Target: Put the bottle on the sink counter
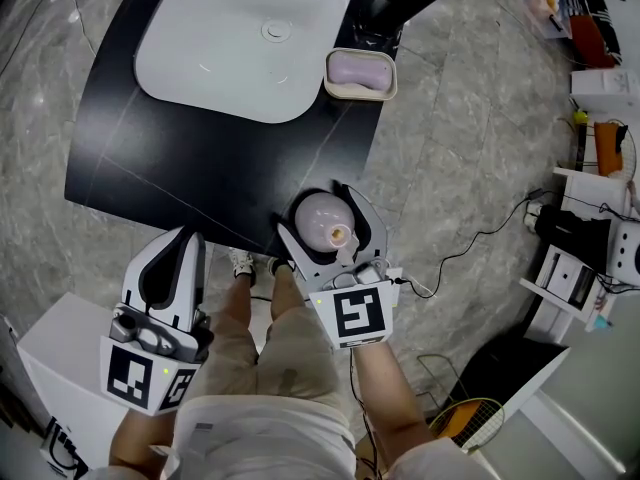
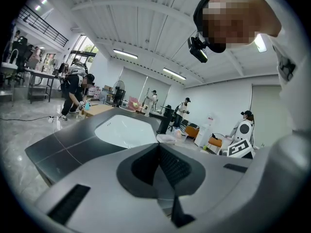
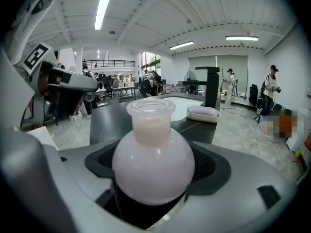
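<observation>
The black desk point(image 1: 200, 168) carries a white sink basin point(image 1: 230, 58) set into its top, with a black faucet point(image 3: 211, 86) behind it. The right claw point(image 1: 322, 216) is part open, its jaws pressed against both sides of the round belly of a pale pink frosted bottle point(image 3: 153, 161). The bottle is held upright, mouth up, at the desk's near right edge. The left claw point(image 2: 158, 152) hangs beside the desk's near corner, jaws closed tip to tip on nothing. Each claw bears a cube with black-and-white square markers point(image 1: 358, 315). A cream soap dish point(image 1: 361, 90) with a lilac soap bar point(image 1: 358, 66) sits just right of the basin.
</observation>
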Available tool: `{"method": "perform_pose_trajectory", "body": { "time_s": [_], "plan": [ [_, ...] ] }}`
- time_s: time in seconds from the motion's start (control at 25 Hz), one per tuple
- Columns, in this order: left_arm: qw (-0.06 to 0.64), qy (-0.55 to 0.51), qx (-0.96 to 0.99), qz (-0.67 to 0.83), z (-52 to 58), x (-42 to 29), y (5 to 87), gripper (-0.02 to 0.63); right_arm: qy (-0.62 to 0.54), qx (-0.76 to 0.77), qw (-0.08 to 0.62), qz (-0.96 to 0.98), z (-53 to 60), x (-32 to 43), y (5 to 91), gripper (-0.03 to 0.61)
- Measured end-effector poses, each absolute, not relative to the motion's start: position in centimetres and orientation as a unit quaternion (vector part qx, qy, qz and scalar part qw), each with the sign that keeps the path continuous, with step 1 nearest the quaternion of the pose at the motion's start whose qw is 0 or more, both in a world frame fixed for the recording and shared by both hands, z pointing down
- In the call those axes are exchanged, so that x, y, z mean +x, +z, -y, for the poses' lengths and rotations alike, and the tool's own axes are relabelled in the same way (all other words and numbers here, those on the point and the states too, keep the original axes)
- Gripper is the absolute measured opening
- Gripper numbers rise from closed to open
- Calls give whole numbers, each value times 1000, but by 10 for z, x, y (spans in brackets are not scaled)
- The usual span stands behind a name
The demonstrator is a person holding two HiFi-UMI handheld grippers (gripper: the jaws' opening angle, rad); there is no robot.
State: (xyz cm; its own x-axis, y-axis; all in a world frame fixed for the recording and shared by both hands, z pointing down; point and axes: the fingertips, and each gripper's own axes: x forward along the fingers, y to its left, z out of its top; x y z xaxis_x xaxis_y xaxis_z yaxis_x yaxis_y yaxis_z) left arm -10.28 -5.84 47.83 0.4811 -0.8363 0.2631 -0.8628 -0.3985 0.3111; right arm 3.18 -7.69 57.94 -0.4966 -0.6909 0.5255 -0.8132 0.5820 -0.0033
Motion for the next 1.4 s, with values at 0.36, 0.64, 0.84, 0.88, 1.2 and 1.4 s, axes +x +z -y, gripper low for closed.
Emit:
{"method": "perform_pose_trajectory", "body": {
  "time_s": [0.36,0.64,0.84,0.88,1.2,1.4],
  "plan": [
    [210,34,836,506,59,-109,481,14,120,441,253,853,76,28,587,416],
    [209,30,840,500,61,-107,477,14,127,440,264,849,77,28,588,416],
    [209,29,844,494,62,-104,475,14,130,434,266,851,77,26,589,416],
    [208,29,845,492,62,-103,475,14,131,431,266,852,77,26,589,416],
    [206,31,851,481,61,-98,472,14,124,433,255,856,75,28,578,430],
    [206,31,855,475,60,-93,472,14,129,434,254,855,76,30,579,431]
  ]
}}
